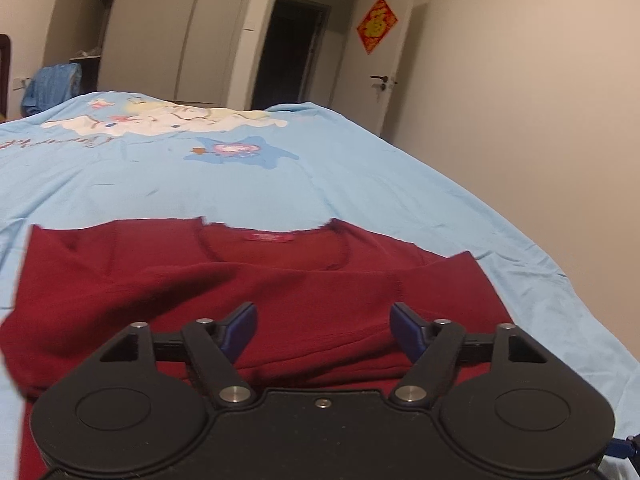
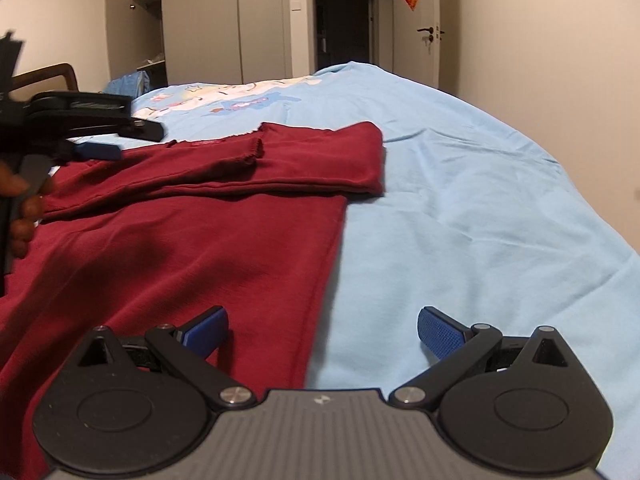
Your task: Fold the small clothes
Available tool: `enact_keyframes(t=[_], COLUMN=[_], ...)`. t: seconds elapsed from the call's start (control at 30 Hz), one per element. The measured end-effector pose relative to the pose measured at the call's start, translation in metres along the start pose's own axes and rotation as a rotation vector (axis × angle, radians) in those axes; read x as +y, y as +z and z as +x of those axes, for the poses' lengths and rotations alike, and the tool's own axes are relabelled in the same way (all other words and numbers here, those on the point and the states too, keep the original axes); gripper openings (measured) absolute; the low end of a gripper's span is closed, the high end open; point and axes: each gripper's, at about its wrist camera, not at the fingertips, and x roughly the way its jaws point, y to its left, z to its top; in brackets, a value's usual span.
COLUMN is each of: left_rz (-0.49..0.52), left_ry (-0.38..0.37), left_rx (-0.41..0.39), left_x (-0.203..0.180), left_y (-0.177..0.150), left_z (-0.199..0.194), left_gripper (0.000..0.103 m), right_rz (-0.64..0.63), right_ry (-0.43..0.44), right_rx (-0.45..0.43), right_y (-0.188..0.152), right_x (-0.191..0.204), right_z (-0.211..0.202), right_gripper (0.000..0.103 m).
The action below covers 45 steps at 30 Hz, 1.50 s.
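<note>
A dark red top (image 1: 248, 280) lies flat on a bed covered by a light blue sheet (image 1: 360, 184) with a cartoon print. The top's neckline, with a small label inside, points away toward the far end of the bed. A sleeve (image 2: 280, 160) is folded across the chest, its cuff end reaching the top's right edge.

The left gripper (image 1: 323, 330) hovers over the lower middle of the top, jaws wide apart, holding nothing. The right gripper (image 2: 323, 330) sits at the top's right side hem, also wide open and empty; its left finger (image 2: 206, 330) is over red fabric, the right finger (image 2: 440, 332) over bare sheet.

In the right wrist view, a hand (image 2: 24, 216) grips the left gripper's handle at the left edge.

Beyond the bed are wardrobes (image 1: 160, 32), a dark doorway (image 1: 288, 48) and a red wall ornament (image 1: 377, 24).
</note>
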Motion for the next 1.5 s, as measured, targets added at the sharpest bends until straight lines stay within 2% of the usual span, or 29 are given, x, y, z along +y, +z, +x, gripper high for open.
enact_keyframes(t=[0.1,0.33,0.43,0.6,0.77,0.87,0.9,0.97,1.0,1.1,1.2,1.23,1.3,1.37,1.47,1.5], left_rz=[-0.037,-0.142,-0.214,-0.346,-0.470,-0.470,-0.463,-0.442,-0.421,-0.286,-0.125,-0.103,-0.132,-0.181,-0.210,-0.215], left_ry=[0.080,0.316,0.362,0.367,0.281,0.246,0.228,0.189,0.179,0.211,0.282,0.309,0.346,0.366,0.357,0.352], left_rx=[-0.013,-0.003,-0.025,-0.005,0.034,0.059,0.064,0.072,0.077,0.032,-0.011,0.000,0.061,0.109,0.090,0.082], left_x=[0.030,0.128,0.166,0.211,0.232,0.234,0.233,0.230,0.226,0.207,0.185,0.183,0.189,0.199,0.207,0.208], left_y=[-0.001,0.005,0.014,0.026,0.034,0.038,0.040,0.044,0.047,0.058,0.067,0.068,0.066,0.062,0.059,0.058], left_z=[-0.025,-0.061,-0.064,-0.047,-0.009,0.013,0.020,0.031,0.036,0.041,0.046,0.050,0.061,0.065,0.051,0.044], left_gripper=[0.085,0.089,0.090,0.089,0.086,0.078,0.070,0.041,0.016,0.007,0.007,0.007,0.009,0.017,0.037,0.047], right_rz=[-0.025,-0.070,-0.087,-0.106,-0.153,-0.154,-0.159,-0.162,-0.159,-0.141,-0.128,-0.129,-0.132,-0.132,-0.131,-0.131], right_ry=[0.014,0.042,0.048,0.030,0.000,-0.005,-0.008,-0.010,-0.007,0.008,0.017,0.016,0.013,0.014,0.014,0.014], right_rx=[-0.019,-0.109,-0.154,-0.179,-0.116,-0.124,-0.124,-0.130,-0.132,-0.133,-0.134,-0.135,-0.137,-0.138,-0.138,-0.138], right_y=[0.009,0.048,0.072,0.104,0.100,0.091,0.090,0.087,0.086,0.084,0.083,0.083,0.083,0.082,0.082,0.082], right_x=[0.007,0.026,0.038,0.058,0.072,0.073,0.074,0.075,0.074,0.071,0.069,0.069,0.070,0.069,0.068,0.068], right_z=[0.007,0.042,0.067,0.118,0.156,0.163,0.164,0.166,0.167,0.168,0.169,0.169,0.169,0.168,0.168,0.168], right_gripper=[0.103,0.103,0.103,0.103,0.103,0.103,0.103,0.103,0.103,0.103,0.103,0.103,0.103,0.103,0.103,0.103])
